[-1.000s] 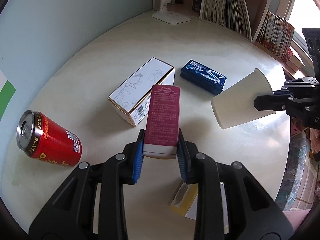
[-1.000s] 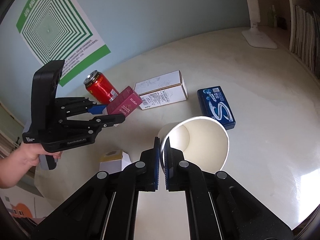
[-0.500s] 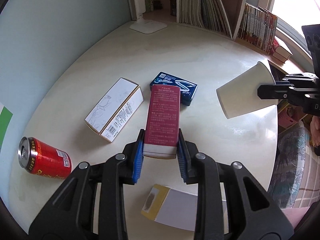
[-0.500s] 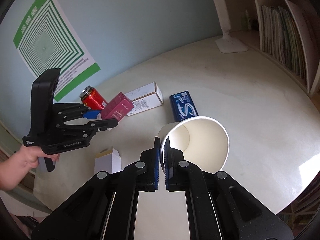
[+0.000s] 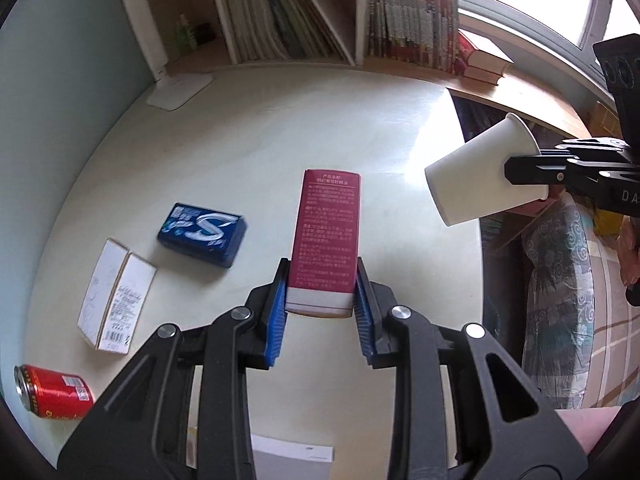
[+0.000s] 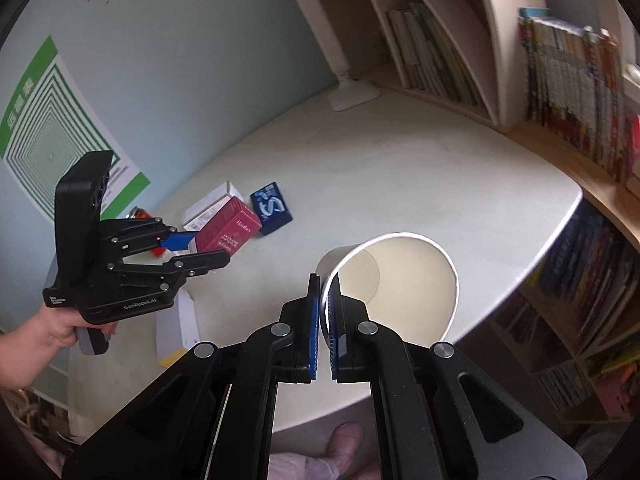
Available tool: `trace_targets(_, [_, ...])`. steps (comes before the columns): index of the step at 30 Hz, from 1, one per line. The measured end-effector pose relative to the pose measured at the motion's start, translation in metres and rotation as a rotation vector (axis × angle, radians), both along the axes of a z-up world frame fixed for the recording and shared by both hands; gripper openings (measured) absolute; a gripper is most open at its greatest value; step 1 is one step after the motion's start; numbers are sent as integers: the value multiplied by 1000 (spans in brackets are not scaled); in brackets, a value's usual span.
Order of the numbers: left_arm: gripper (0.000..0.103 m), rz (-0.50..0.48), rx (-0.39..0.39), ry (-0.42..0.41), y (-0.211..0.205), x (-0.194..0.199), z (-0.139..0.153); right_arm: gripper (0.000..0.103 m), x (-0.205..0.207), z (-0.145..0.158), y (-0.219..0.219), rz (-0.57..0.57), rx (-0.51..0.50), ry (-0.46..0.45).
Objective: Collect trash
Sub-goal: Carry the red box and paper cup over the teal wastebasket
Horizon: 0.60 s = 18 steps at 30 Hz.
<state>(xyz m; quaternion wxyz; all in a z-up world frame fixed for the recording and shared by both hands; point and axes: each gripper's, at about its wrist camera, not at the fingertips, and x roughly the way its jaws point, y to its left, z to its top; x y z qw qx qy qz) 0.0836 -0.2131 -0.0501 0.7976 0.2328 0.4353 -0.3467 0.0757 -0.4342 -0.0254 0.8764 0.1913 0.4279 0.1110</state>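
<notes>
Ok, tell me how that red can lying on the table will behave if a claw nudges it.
The red can lies on its side on the table, so it would probably roll. Its top looks opened, so it is likely light and may dent if squeezed. Its glossy wall could slip.

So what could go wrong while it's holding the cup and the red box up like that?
The right tongs pinch only the thin rim of the paper cup, so it could crumple or slip out. The left tongs grip just the bottom end of the red box, so it might swing or drop onto the table.
</notes>
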Motion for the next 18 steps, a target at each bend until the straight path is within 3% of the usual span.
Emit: trace_targets(18, [27,-451,33,75,-163,-105,-38,5,-158,-17,-109,-428,1,81])
